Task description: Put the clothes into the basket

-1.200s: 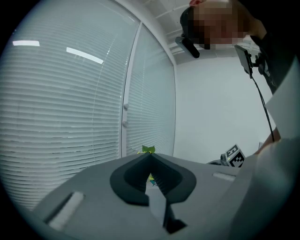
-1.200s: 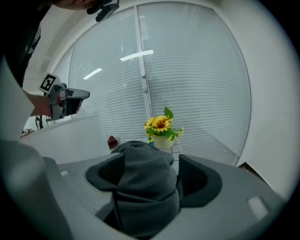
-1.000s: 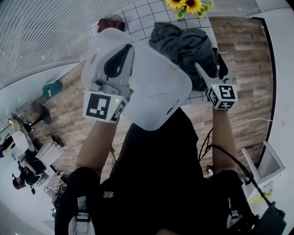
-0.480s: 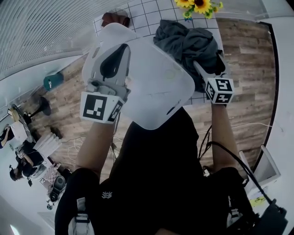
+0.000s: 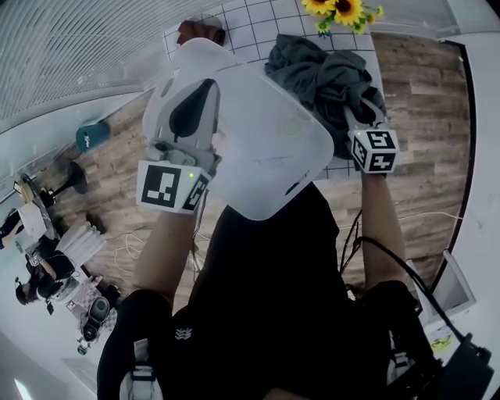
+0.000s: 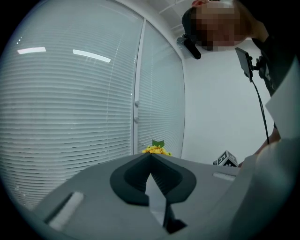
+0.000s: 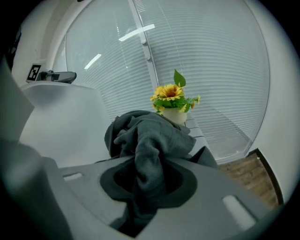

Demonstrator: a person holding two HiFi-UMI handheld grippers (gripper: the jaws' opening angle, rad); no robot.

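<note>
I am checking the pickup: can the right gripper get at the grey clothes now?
Likely yes: the right gripper is at the grey clothes, jaws closing with a fold between them; the white basket is beside it, not in between.

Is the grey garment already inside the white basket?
No: in the head view the grey garment lies heaped on the gridded table, beside the white basket rather than in it.

The clothes [image 5: 320, 70] lie on the table [image 5: 250, 19], right of the basket [image 5: 266, 141], with the flowers [image 5: 344, 9] behind them.
</note>
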